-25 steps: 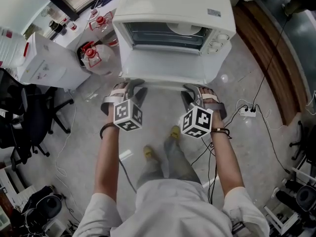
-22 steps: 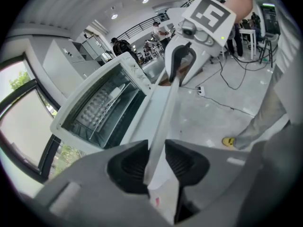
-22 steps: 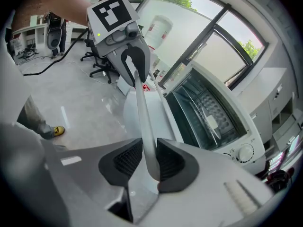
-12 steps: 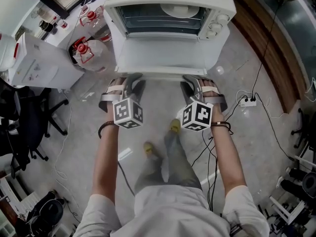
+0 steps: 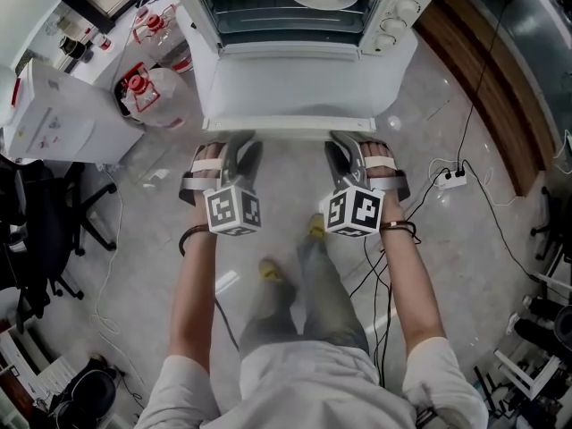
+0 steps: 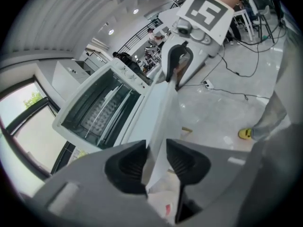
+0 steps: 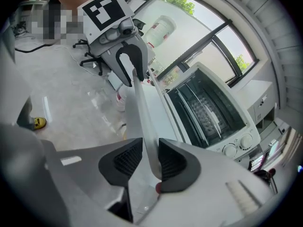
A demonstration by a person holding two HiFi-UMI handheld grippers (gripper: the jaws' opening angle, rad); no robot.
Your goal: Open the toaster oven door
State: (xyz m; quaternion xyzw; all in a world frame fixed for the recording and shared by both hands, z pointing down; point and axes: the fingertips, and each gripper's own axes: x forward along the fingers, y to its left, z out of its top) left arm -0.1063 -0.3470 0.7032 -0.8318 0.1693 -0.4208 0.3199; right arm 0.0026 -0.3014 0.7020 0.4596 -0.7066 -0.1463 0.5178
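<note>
The white toaster oven (image 5: 299,7) stands at the top of the head view, its door (image 5: 295,83) swung down and out toward me and the wire rack showing inside. Both grippers are at the door's front handle (image 5: 286,130). My left gripper (image 5: 238,146) has the handle (image 6: 163,112) between its jaws, which are opening; a slim gap shows beside one pad (image 6: 128,167). My right gripper (image 5: 349,146) is shut on the same handle (image 7: 144,122), pads pressed on both sides. In each gripper view the other gripper shows farther along the handle.
Water jugs (image 5: 147,92) and a white box (image 5: 54,114) stand left of the oven. An office chair (image 5: 45,231) is at the far left. A power strip (image 5: 450,180) with cables lies on the floor at right. A curved wooden strip (image 5: 483,79) runs along the right.
The oven door has swung further down and now lies nearly flat toward me. Both grippers have stayed at its handle and come slightly lower in the view.
</note>
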